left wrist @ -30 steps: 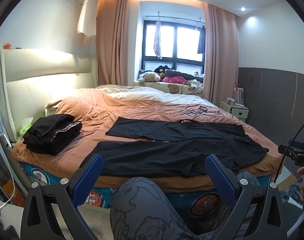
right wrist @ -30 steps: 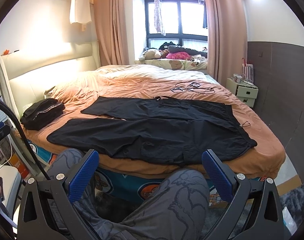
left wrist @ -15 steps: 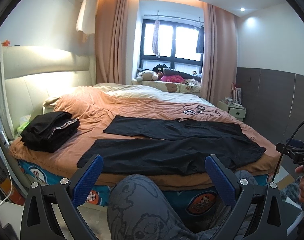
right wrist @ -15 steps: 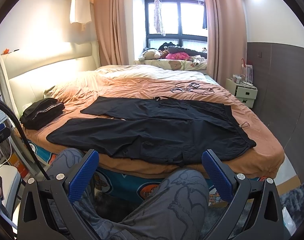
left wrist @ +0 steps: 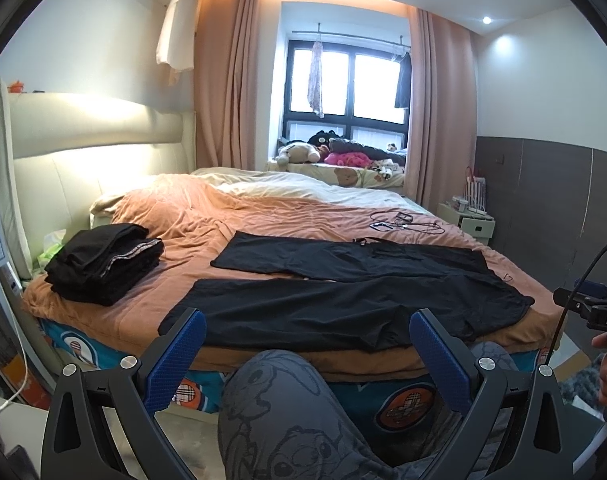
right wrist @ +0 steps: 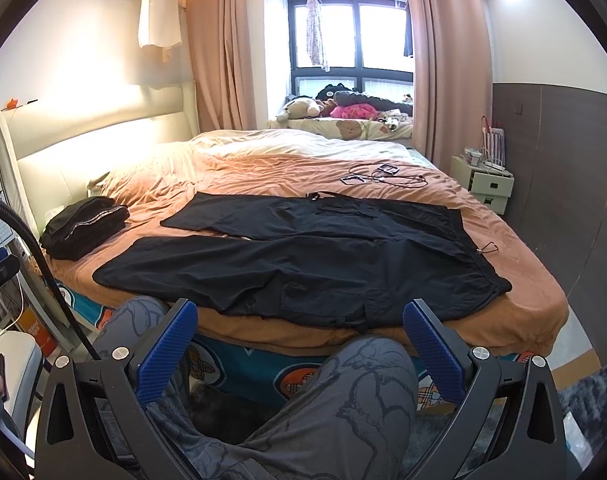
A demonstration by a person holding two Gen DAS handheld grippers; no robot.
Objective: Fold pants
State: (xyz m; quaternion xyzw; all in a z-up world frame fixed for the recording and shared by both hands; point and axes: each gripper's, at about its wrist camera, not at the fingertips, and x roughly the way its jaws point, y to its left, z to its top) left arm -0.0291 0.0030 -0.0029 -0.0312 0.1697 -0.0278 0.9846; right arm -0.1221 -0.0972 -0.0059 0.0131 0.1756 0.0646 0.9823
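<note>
Bed (left wrist: 231, 216) is taking up most of both views, orange cover, headboard on the left. Pants (right wrist: 303, 264) are lying flat and unfolded across the near half of the bed, waistband to the right, both legs running left, near leg right along the bed edge. A pile (left wrist: 103, 264) of folded dark clothes is sitting near the headboard corner, well apart from the pants. Cables (right wrist: 383, 176) are lying on the cover beyond the pants, not touching them.

Person's knees in grey printed trousers are showing low in both views, in front of the bed.

Left gripper (left wrist: 307, 340) is hanging short of the bed edge, fingers (left wrist: 175, 360) spread wide, gripping nothing, touching nothing. Right gripper (right wrist: 299, 336) is doing the same: fingers (right wrist: 433, 350) wide apart, empty, clear of the fabric, aimed toward the waist end.
</note>
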